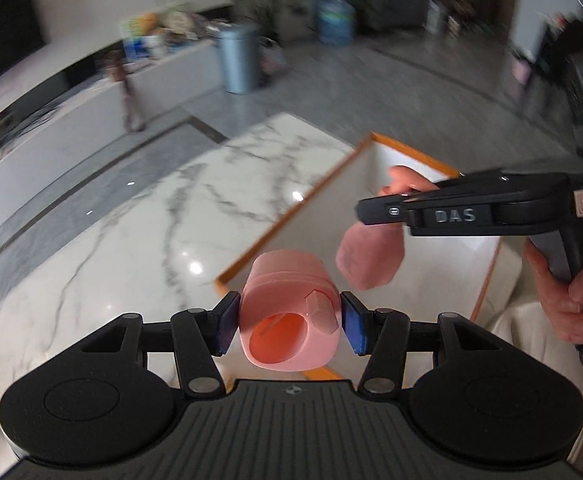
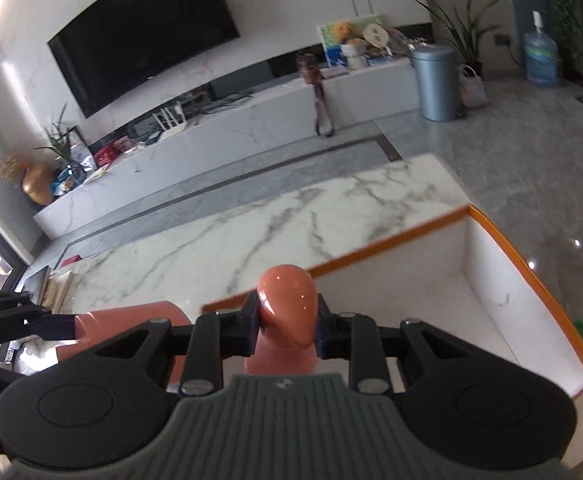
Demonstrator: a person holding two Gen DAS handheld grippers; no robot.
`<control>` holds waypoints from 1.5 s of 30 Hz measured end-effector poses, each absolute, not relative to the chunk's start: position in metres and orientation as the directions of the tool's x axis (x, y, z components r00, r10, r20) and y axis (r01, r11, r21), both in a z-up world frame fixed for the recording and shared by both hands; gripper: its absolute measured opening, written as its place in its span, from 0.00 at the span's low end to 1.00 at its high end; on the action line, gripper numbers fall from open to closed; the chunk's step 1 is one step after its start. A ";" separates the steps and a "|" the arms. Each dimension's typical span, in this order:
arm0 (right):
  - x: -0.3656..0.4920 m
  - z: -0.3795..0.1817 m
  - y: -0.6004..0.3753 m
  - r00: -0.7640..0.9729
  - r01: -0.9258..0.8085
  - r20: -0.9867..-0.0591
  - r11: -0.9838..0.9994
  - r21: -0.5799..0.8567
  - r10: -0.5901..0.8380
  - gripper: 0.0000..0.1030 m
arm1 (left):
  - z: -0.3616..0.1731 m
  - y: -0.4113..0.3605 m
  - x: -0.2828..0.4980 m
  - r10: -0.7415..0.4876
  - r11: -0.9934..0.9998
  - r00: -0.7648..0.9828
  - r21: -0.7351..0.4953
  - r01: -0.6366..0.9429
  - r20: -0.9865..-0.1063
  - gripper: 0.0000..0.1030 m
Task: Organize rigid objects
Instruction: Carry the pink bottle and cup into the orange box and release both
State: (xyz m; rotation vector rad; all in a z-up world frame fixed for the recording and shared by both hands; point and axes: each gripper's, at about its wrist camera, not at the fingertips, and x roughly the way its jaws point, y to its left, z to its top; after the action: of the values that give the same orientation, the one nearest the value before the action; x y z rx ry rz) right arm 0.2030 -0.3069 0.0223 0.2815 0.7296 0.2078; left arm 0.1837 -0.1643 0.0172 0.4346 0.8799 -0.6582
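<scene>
Left gripper [image 1: 289, 322] clamps a pink cup [image 1: 289, 316]; right gripper [image 2: 287, 326] pinches a pink bottle [image 2: 287, 308]. We carry the 2 above the orange-rimmed box [image 2: 539, 276], presumably to drop in.

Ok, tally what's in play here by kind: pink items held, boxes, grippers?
Pink items held: 2, a pink cap and a pink bottle
Orange-rimmed boxes: 1
Grippers: 2, left gripper, right gripper
Total: 5
</scene>
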 end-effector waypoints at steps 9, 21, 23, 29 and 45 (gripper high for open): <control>0.238 -0.018 -0.327 0.681 -0.066 -0.665 0.930 0.361 0.307 0.26 | -0.043 -0.224 0.231 -0.189 0.558 0.296 0.145 0.817 -0.936 0.59; 0.280 -0.062 -0.328 0.619 -0.048 -0.699 0.905 0.422 0.359 0.26 | -0.105 -0.246 0.254 -0.006 0.411 0.244 0.220 0.885 -0.970 0.59; 0.284 -0.065 -0.325 0.608 -0.056 -0.705 0.906 0.420 0.364 0.26 | -0.109 -0.244 0.257 0.001 0.414 0.236 0.215 0.884 -0.972 0.59; 0.290 -0.072 -0.320 0.594 -0.067 -0.715 0.909 0.412 0.368 0.26 | -0.118 -0.238 0.262 0.015 0.438 0.274 0.253 0.863 -0.962 0.65; 0.306 -0.076 -0.293 0.549 -0.194 -0.748 0.928 0.319 0.372 0.26 | -0.060 -0.186 0.248 -0.197 0.664 0.422 0.196 0.722 -0.885 0.73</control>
State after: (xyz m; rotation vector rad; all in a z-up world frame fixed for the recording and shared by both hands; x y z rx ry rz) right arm 0.3056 -0.2930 -0.0758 0.2087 0.9320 0.3379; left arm 0.2484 -0.1859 -0.0596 0.6229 0.9741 -0.6240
